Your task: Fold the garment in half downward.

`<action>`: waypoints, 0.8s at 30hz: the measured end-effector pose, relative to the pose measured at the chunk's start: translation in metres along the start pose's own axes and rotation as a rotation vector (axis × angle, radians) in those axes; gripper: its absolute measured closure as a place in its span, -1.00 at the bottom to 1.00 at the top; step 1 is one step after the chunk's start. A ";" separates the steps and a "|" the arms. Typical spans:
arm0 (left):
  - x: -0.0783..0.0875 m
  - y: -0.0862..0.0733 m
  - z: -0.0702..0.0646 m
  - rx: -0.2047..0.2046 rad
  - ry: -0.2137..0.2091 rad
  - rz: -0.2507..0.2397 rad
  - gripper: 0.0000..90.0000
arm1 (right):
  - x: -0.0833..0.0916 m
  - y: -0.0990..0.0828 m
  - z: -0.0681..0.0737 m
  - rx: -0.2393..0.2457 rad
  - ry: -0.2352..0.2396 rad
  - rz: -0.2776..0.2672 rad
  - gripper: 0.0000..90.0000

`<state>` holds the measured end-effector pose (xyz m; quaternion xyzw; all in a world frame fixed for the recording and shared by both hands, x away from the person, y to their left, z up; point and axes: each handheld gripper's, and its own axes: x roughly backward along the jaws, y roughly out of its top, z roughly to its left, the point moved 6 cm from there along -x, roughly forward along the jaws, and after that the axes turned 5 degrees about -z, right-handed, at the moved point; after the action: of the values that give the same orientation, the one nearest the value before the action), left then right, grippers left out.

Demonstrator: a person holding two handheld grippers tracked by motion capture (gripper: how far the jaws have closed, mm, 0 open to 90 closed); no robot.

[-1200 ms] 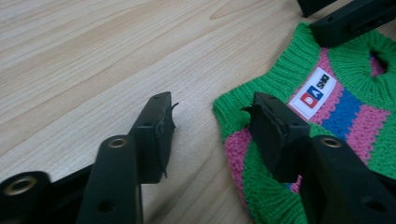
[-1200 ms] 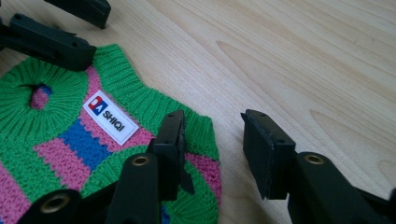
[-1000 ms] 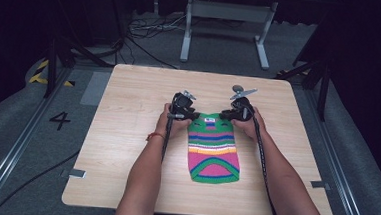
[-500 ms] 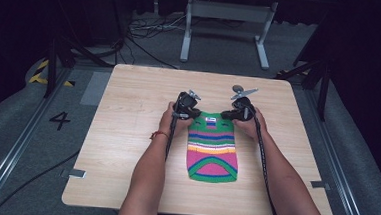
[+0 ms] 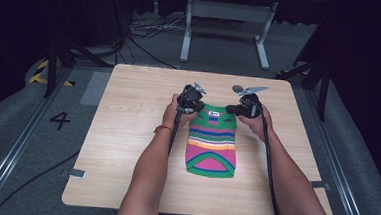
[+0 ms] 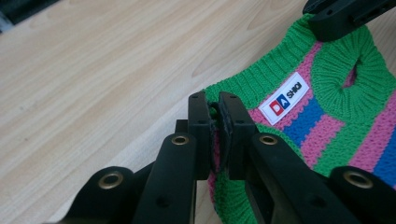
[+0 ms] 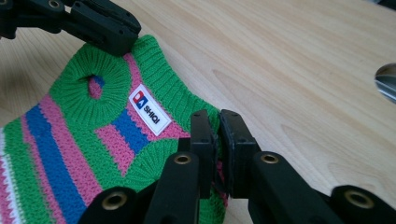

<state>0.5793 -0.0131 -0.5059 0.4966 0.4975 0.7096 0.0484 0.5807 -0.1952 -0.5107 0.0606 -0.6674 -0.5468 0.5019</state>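
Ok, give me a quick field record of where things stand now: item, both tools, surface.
item: striped knit sweater, lying flat on the table, collar end away from the person
label: white tag just below the collar
left tool: shut on the sweater's collar-end corner
right tool: shut on the opposite collar-end corner
hem: near end, resting on the table, no tool on it
surface: light wood
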 end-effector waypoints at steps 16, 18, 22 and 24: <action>0.041 0.002 -0.013 -0.078 -0.042 -0.062 0.88 | 0.036 0.013 0.024 0.074 0.062 -0.078 0.88; 0.046 0.000 -0.015 -0.086 -0.051 -0.069 0.88 | 0.039 0.013 0.027 0.083 0.071 -0.083 0.88; 0.054 -0.003 -0.020 -0.088 -0.062 -0.080 0.88 | 0.045 0.012 0.034 0.101 0.084 -0.089 0.88; 0.056 -0.006 -0.023 -0.098 -0.068 -0.080 0.88 | 0.047 0.011 0.037 0.113 0.090 -0.090 0.88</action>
<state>0.5314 0.0066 -0.4735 0.4973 0.4796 0.7133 0.1180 0.5352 -0.1957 -0.4700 0.1433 -0.6705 -0.5269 0.5022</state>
